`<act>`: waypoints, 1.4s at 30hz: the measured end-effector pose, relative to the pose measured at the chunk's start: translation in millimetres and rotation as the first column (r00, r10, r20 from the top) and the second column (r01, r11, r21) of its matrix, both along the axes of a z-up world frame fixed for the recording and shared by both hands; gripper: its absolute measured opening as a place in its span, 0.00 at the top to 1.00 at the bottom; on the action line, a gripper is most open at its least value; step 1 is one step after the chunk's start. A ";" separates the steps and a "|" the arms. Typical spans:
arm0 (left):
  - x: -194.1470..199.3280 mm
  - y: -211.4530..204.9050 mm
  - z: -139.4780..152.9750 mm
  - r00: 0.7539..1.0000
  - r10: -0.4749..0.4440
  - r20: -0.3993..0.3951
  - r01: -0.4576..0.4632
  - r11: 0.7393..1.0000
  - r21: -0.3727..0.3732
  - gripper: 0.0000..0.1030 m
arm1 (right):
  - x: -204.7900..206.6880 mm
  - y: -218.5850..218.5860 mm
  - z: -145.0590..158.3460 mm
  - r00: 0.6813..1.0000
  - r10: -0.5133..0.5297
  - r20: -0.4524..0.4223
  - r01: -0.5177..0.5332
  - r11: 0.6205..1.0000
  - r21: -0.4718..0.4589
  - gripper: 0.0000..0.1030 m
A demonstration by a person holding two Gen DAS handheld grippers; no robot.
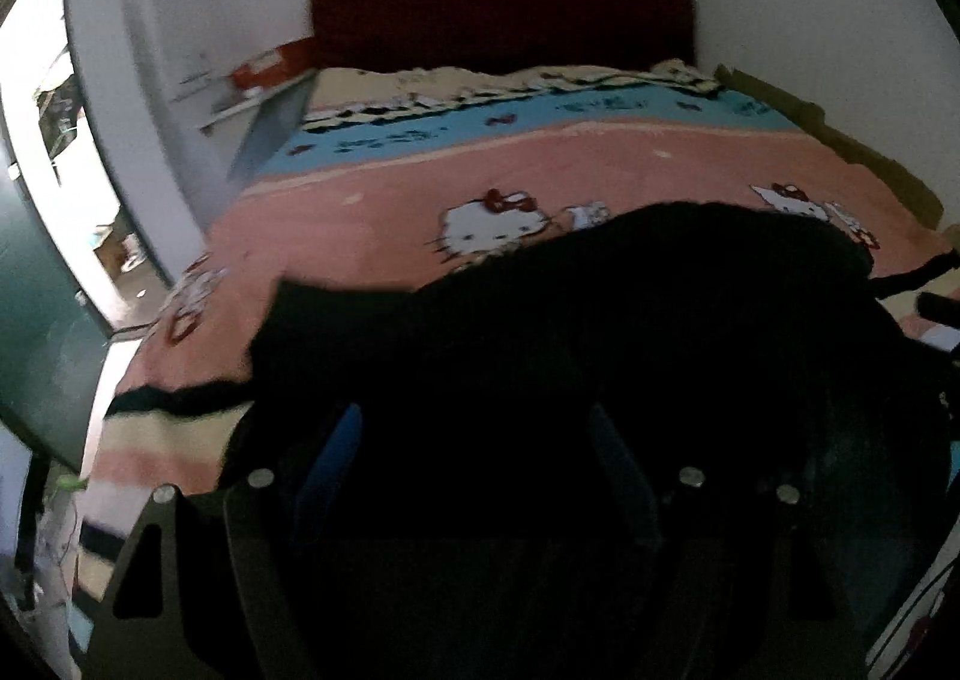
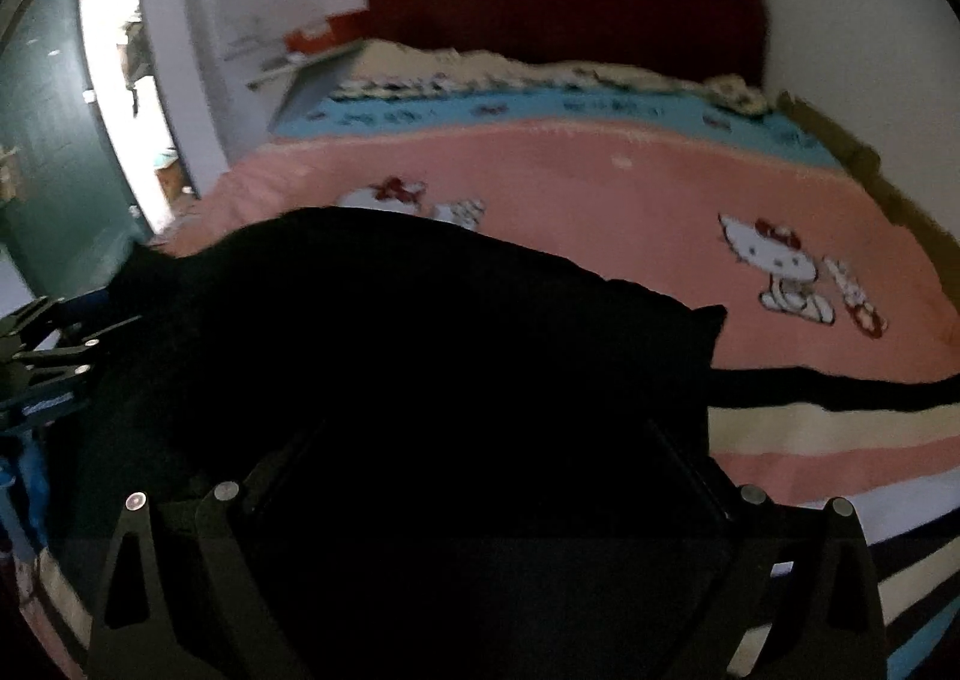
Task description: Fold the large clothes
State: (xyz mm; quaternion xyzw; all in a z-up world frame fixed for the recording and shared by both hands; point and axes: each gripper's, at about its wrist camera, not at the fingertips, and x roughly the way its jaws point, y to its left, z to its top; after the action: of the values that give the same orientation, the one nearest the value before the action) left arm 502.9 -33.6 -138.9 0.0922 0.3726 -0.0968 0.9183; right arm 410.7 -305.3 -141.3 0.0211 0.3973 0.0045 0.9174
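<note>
Plainly, black garment [image 1: 600, 320] drapes over both spread fingers [image 1: 336, 458]; grip unclear.

**What we cannot make out**

In the left wrist view, the black garment [image 1: 600, 332] swallows the left gripper [image 1: 480, 440]; we see only faint blue edges of its fingers [image 1: 336, 458], so we cannot tell whether they pinch cloth. In the right wrist view, the right gripper [image 2: 480, 470] is lost the same way, its fingertips indistinguishable against the dark fabric. The garment's folds and type are unreadable, and its lower part is cut off by the bottom edge. The blanket [image 2: 600, 188] is motion-blurred, its blue-band lettering illegible. At upper left, the red item [image 1: 270, 65] is possibly a box. The doorway [image 1: 36, 98] is overexposed.
</note>
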 end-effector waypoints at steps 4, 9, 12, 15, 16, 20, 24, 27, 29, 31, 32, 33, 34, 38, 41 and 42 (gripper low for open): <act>-29.3 21.7 -11.3 0.999 0.030 0.031 -0.031 0.999 0.018 0.25 | -43.0 9.3 4.7 0.999 0.044 0.030 -0.044 0.999 0.021 0.04; -50.3 37.3 -27.5 0.997 0.059 0.046 -0.061 0.997 0.041 0.25 | -74.3 3.4 -4.6 0.999 0.005 0.040 -0.006 0.999 0.035 0.04; -56.7 38.1 -35.0 0.997 0.051 0.057 -0.054 0.997 0.056 0.25 | -77.8 -4.2 -19.7 1.000 -0.026 -0.003 0.026 0.999 0.041 0.04; -59.0 38.1 -39.5 0.997 0.053 0.052 -0.056 0.997 0.048 0.24 | -76.6 -8.9 -37.5 0.998 -0.048 -0.046 0.051 0.997 0.055 0.04; -58.6 37.4 -41.3 0.997 0.054 0.051 -0.056 0.997 0.045 0.24 | -75.7 -10.8 -42.6 0.997 -0.054 -0.055 0.058 0.996 0.062 0.04; -62.7 35.2 -48.3 0.996 0.053 0.066 -0.056 0.997 0.045 0.24 | -74.4 -12.5 -59.3 0.996 -0.063 -0.064 0.067 0.996 0.063 0.02; -63.5 35.1 -49.7 0.996 0.063 0.062 -0.065 0.997 0.042 0.24 | -72.6 -16.1 -66.5 0.995 -0.070 -0.075 0.076 0.994 0.082 0.02; -62.8 33.2 -47.0 0.997 0.066 0.050 -0.069 0.996 0.052 0.24 | -71.9 -14.8 -65.0 0.993 -0.078 -0.090 0.085 0.994 0.072 0.02; -62.4 32.9 -44.2 0.997 0.069 0.040 -0.071 0.996 0.057 0.24 | -71.2 -13.9 -60.9 0.990 -0.084 -0.111 0.091 0.994 0.059 0.02; -62.3 33.8 -41.3 0.997 0.071 0.033 -0.073 0.995 0.061 0.24 | -72.4 -12.3 -54.4 0.989 -0.090 -0.120 0.096 0.994 0.044 0.02; -62.4 34.8 -38.8 0.997 0.072 0.031 -0.074 0.995 0.061 0.24 | -73.8 -11.3 -49.7 0.989 -0.091 -0.119 0.096 0.995 0.034 0.02; -61.8 36.2 -35.6 0.997 0.073 0.030 -0.075 0.996 0.058 0.25 | -76.6 -9.6 -46.2 0.989 -0.089 -0.114 0.093 0.995 0.029 0.02; -60.4 37.6 -32.5 0.997 0.074 0.031 -0.075 0.996 0.057 0.25 | -78.5 -7.5 -40.2 0.991 -0.084 -0.103 0.087 0.996 0.026 0.02; -50.9 44.3 -15.4 0.993 0.100 0.061 -0.102 0.994 0.038 0.24 | -76.8 -3.4 -12.7 0.997 -0.064 -0.047 0.065 0.998 0.025 0.02; -31.1 45.0 1.0 0.990 0.121 0.078 -0.123 0.992 0.014 0.25 | -60.3 3.3 5.9 0.999 -0.050 -0.011 0.050 0.999 0.011 0.02; -24.5 43.8 4.7 0.989 0.123 0.084 -0.125 0.992 0.015 0.25 | -52.0 6.6 11.0 0.999 -0.045 -0.001 0.045 0.999 0.003 0.02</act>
State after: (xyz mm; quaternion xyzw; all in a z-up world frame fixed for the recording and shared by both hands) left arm 478.5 10.2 -134.2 0.0822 0.3402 -0.0318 0.9362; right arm 358.7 -298.7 -130.3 0.0311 0.3970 -0.0155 0.9172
